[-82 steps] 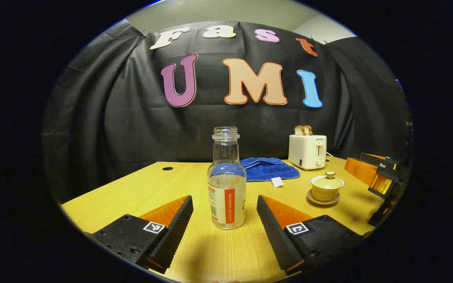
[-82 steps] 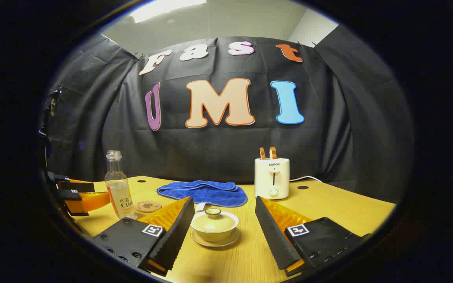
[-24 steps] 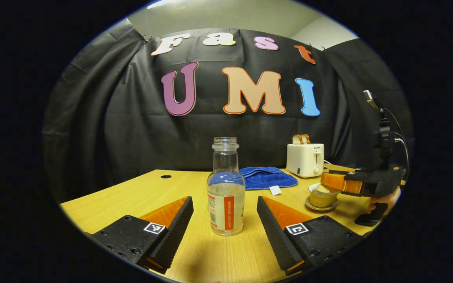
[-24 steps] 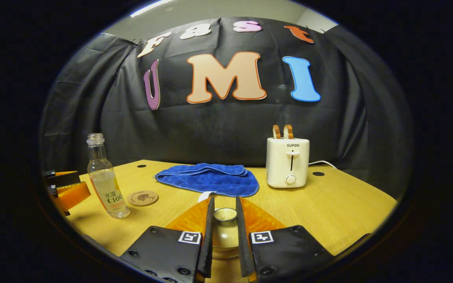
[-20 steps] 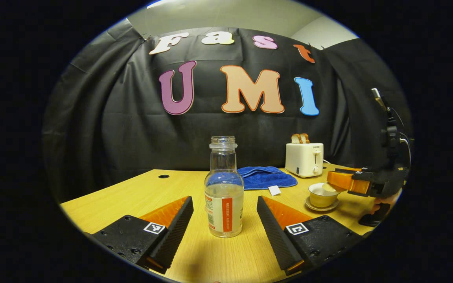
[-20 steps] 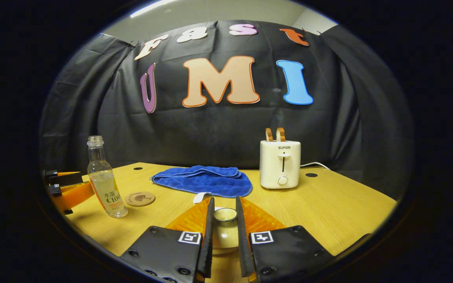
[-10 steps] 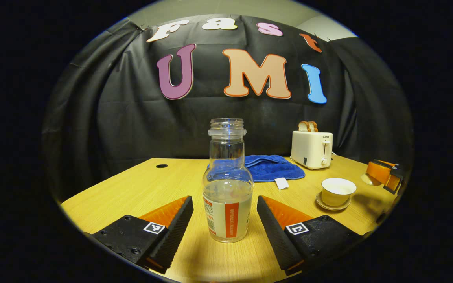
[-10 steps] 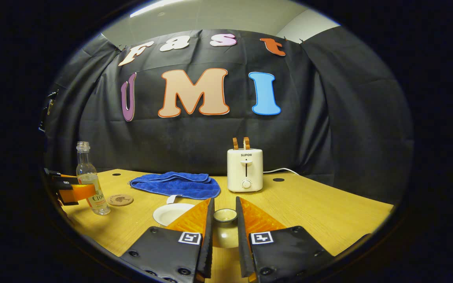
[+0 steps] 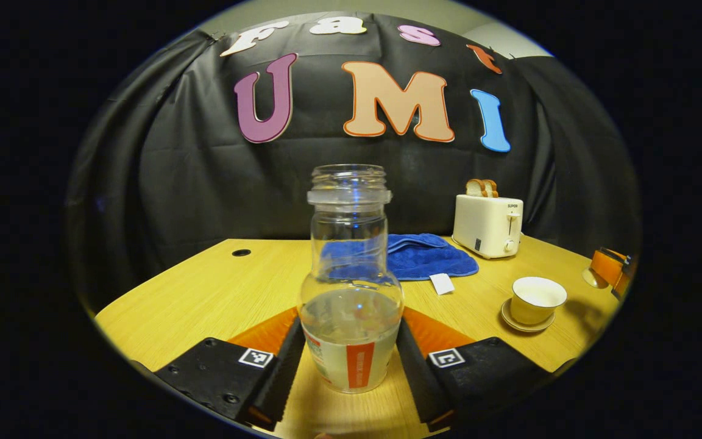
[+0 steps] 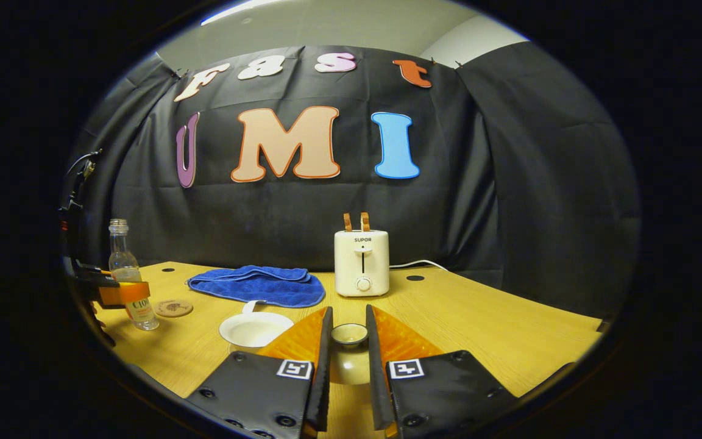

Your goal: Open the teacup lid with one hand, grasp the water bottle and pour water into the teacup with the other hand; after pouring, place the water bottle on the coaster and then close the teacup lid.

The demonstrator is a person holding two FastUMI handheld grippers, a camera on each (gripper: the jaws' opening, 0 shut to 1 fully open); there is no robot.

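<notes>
Your left gripper (image 9: 350, 366) has its fingers closed in against both sides of the water bottle (image 9: 351, 292), low on the body at the label, so it looks clamped on it. That low hold keeps the weight under control, but the bottle stands upright on the table (image 9: 217, 292) with no cap on its mouth, so lift it level. Water fills only the lower part, which I'd judge gives you room to tilt before anything runs.

Off to the right of those fingers and farther out sits the teacup (image 9: 536, 300) on its saucer, uncovered and ready to be filled. Beyond the bottle lies the blue cloth (image 9: 430, 259), with the toaster (image 9: 489, 224) to its right.

Your right gripper (image 10: 347, 366) is pinched narrow on the knob of the teacup lid (image 10: 349, 350), holding it just ahead of you, off to the side of the cup. That keeps the lid out of the pouring path. From this hand the teacup (image 10: 256, 330) shows just left of the fingers, and far to the left the coaster (image 10: 173, 307) lies just beside the bottle (image 10: 128, 286), so the set-down afterwards should be a short hop.

The lid step looks done; the next job is carrying the bottle over to the cup. Watch the cup rim and keep the lid hand where it is.
</notes>
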